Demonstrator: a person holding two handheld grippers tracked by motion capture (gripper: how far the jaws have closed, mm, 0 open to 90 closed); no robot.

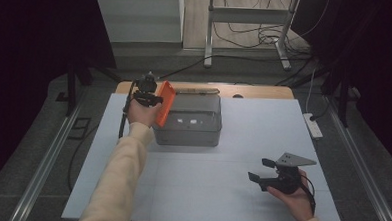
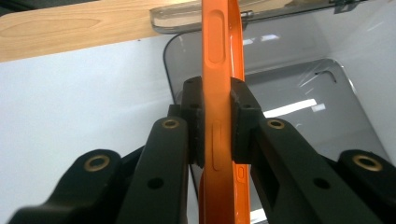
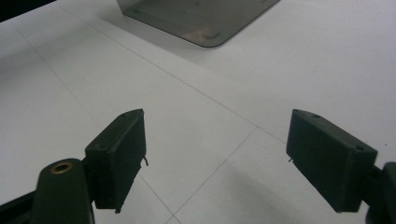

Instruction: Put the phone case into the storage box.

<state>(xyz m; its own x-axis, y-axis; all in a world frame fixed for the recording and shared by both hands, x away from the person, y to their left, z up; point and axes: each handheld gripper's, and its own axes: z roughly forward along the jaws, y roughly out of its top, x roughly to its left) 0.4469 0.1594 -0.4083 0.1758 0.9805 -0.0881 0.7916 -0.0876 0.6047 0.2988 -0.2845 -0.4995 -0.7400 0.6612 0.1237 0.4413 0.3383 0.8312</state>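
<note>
High view: an orange lid [image 1: 165,103] stands on edge over the left rim of a clear grey bin [image 1: 189,121] at the far side of the white table [image 1: 230,192], pinched by the left gripper [image 1: 145,96]. In the left gripper view, both black pads [image 2: 193,122] press flat against the lid's [image 2: 218,93] two faces, with the bin's [image 2: 299,93] open interior behind. The right gripper [image 1: 266,171] hovers near the table's right front, well apart from the bin, its jaws spread wide with only tabletop between them.
</note>
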